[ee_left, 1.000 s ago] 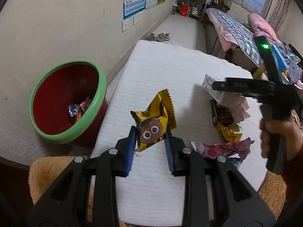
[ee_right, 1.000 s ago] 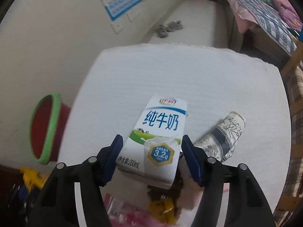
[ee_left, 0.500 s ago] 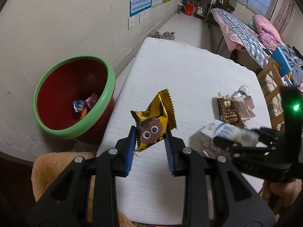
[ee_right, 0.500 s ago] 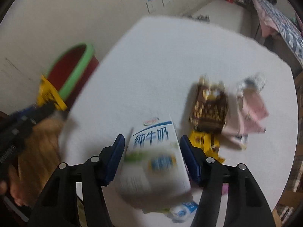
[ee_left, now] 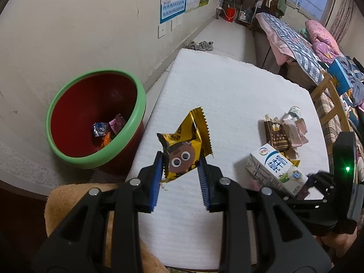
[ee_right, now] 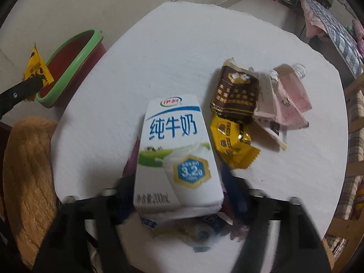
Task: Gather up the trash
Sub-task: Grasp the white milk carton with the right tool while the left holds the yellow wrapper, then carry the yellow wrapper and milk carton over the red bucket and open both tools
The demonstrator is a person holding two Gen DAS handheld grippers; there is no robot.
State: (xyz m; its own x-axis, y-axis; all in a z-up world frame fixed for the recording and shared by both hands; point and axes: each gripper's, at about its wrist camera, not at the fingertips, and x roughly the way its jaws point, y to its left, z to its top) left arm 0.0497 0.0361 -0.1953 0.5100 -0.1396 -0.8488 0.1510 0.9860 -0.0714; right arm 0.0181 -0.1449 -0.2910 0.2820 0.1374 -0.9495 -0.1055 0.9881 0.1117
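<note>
The left gripper (ee_left: pixel 180 179) has its blue-padded fingers (ee_left: pixel 155 182) pinching the lower end of a yellow snack wrapper (ee_left: pixel 184 150), the one with a brown googly-eyed face, which stands up between them above the near part of the white surface (ee_left: pixel 227 95). The right gripper (ee_right: pixel 177 195) has its fingers (ee_right: pixel 234 188) pressed against the two sides of a white milk carton (ee_right: pixel 176 150), printed face up and top end pointing away; the view is blurred low down, but the carton looks lifted clear of the litter under it.

Outward from the carton, on the surface, lie more pieces: a brown wrapper (ee_right: pixel 235 93), a small yellow wrapper (ee_right: pixel 229 141) touching it, and pink-and-white packaging (ee_right: pixel 284 100) just beside them. Something pale and blue sits under the right gripper, too blurred to name.

Off the surface's left edge, lower down by the wall, stands the red bin with a green rim (ee_left: pixel 95 159), a few scraps (ee_left: pixel 107 129) already at its bottom.

Both hands seem loaded and in the carry step. The next move, as I judge it, calls for swinging the left gripper leftward over the bin's mouth and spreading the fingers so the wrapper falls inside. The carton has farther to travel, across the surface, and should wait so the two grippers do not meet over the rim. The rest of the litter remains for later trips.
</note>
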